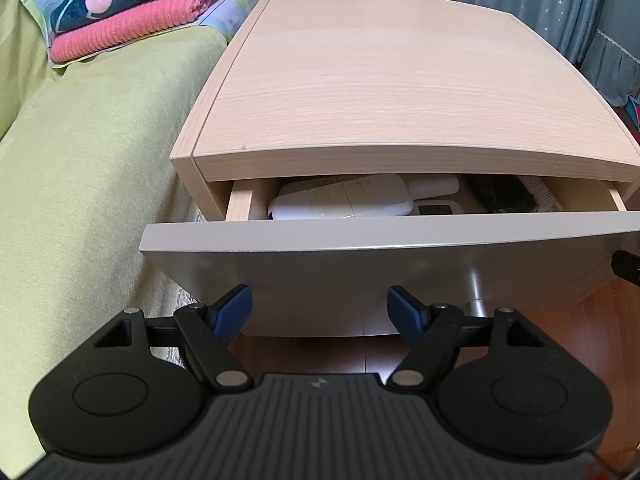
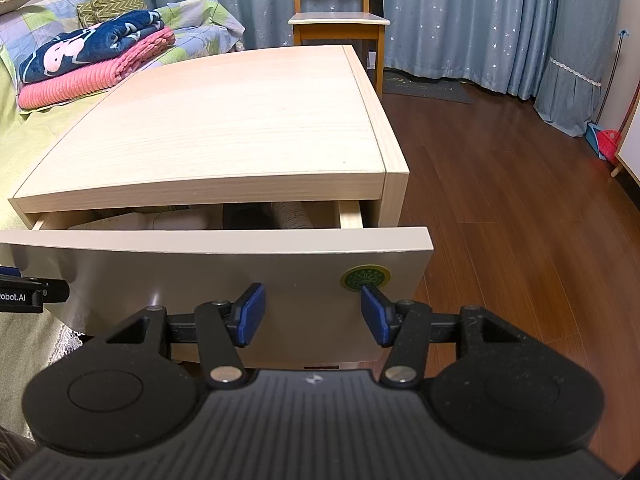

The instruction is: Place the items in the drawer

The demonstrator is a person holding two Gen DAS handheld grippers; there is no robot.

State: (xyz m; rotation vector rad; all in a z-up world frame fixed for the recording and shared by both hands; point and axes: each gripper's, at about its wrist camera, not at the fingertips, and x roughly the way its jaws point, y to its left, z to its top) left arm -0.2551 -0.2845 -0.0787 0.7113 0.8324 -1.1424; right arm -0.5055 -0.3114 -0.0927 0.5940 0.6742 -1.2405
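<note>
the drawer (image 1: 392, 256) of the light wood nightstand (image 1: 400, 80) stands partly pulled out, its grey front panel facing both cameras. inside it, toward the left side, lie white plastic items (image 1: 344, 200), one long and flat with another white piece just beside it; a dark object (image 1: 500, 196) sits toward the right side, and a printed roll of paper (image 2: 290, 214) lies against the right wall.

the left gripper (image 1: 320, 312) hovers in front of the drawer front near its lower edge, blue pads spread wide with nothing between them. the right gripper (image 2: 312, 314) is likewise spread and empty, in front of the drawer front's right part, just below a round green sticker (image 2: 365, 279). whether either touches the panel cannot be told.

the nightstand top is bare. a bed with a green cover (image 1: 88, 160) adjoins its left side, carrying folded blankets (image 1: 136, 4), navy on pink. behind stand a wooden chair (image 2: 338, 20) and blue curtains (image 2: 460, 20).
</note>
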